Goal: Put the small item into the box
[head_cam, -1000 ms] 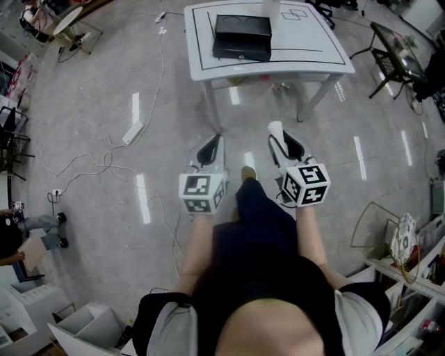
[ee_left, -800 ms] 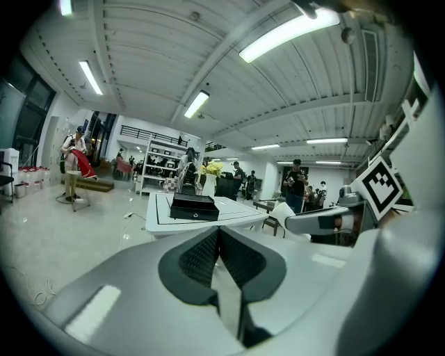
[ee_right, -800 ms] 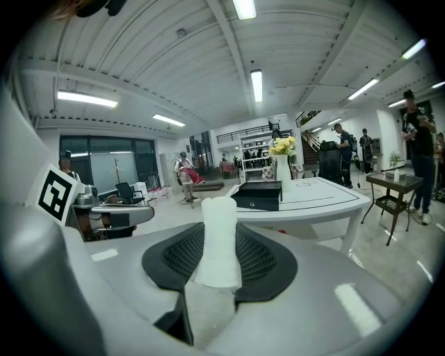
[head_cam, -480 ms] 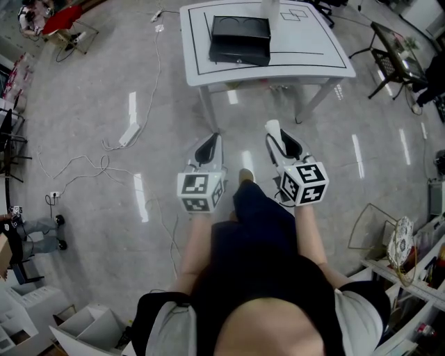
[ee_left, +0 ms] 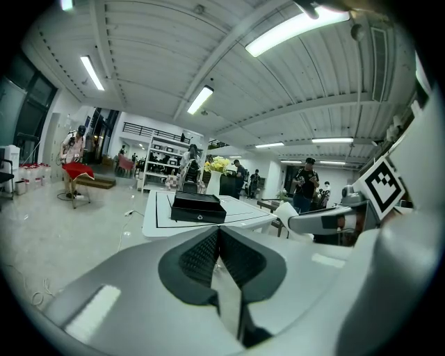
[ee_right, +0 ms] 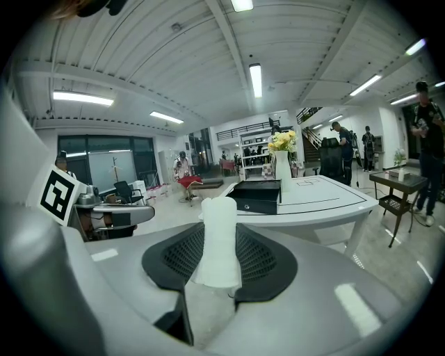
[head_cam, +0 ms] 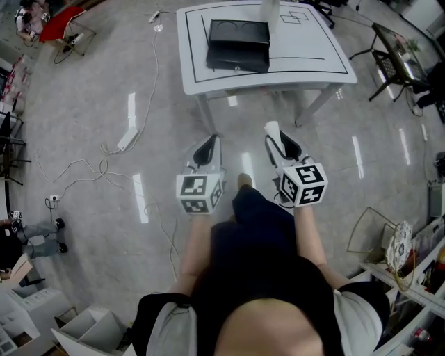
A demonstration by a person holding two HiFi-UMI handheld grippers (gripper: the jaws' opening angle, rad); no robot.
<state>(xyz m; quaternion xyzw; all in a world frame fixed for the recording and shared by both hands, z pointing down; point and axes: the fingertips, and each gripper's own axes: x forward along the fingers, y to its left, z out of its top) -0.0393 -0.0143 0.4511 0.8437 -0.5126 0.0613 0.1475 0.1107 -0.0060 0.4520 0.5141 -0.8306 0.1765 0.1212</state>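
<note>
R gripper [head_cam: 280, 142] jaws gripped the small item [ee_right: 218, 233], long axis along the jaws, well short of the box [head_cam: 238, 43], which lay straight ahead on the table [head_cam: 198, 80]; L gripper [head_cam: 208, 147] jaws were closed, empty.

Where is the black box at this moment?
In the head view the black box sits at top centre, on the left half of the white table, with a white vase at its far right corner.

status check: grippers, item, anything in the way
Left gripper jaws shut, empty. Right gripper shut on white item. Box on table ahead, not reached. Cables off left, clear of path.
</note>
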